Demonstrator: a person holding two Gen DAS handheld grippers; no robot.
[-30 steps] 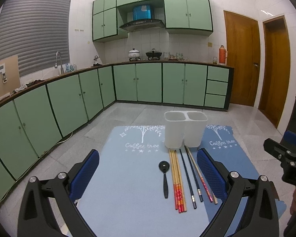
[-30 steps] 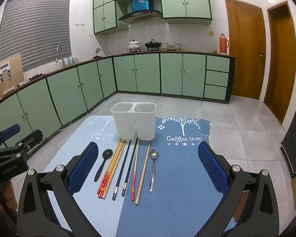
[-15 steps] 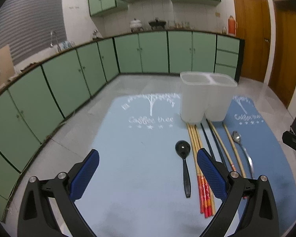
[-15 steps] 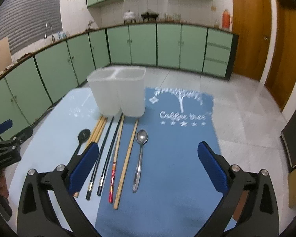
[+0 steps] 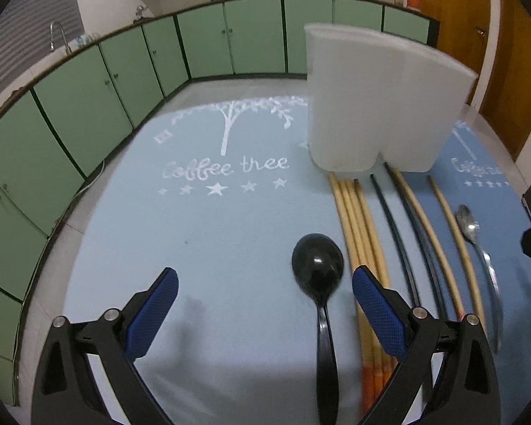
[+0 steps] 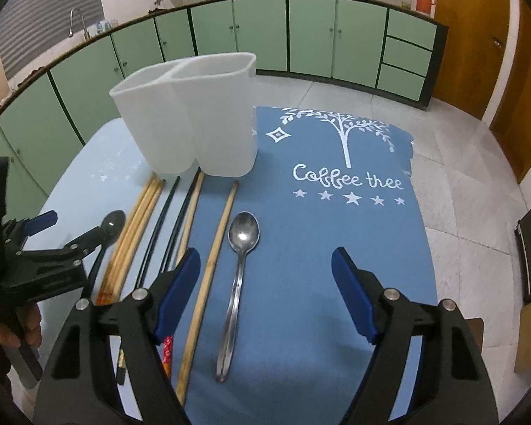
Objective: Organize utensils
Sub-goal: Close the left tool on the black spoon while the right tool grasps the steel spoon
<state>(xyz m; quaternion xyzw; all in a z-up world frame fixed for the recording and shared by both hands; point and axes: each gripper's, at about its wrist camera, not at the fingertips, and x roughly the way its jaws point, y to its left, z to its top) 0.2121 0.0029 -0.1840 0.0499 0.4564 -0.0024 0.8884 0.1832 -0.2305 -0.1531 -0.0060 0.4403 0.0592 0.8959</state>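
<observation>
A white two-compartment utensil holder (image 5: 375, 106) (image 6: 194, 113) stands upright at the back of the blue mats. In front of it lie a black spoon (image 5: 318, 276) (image 6: 111, 225), several wooden and black chopsticks (image 5: 364, 233) (image 6: 148, 219) and a metal spoon (image 6: 239, 265) (image 5: 478, 248). My left gripper (image 5: 263, 290) is open and low over the mat, the black spoon's handle between its fingers. My right gripper (image 6: 265, 272) is open and low, the metal spoon's handle between its fingers.
Two blue "Coffee tree" mats (image 5: 201, 219) (image 6: 336, 219) cover the table. Green kitchen cabinets (image 6: 301, 32) and a tiled floor (image 6: 460, 163) lie beyond. The left gripper also shows at the left of the right wrist view (image 6: 35, 262).
Both grippers have moved forward and down toward the utensils. The holder and the spoons look much nearer now. Both grippers stay open.
</observation>
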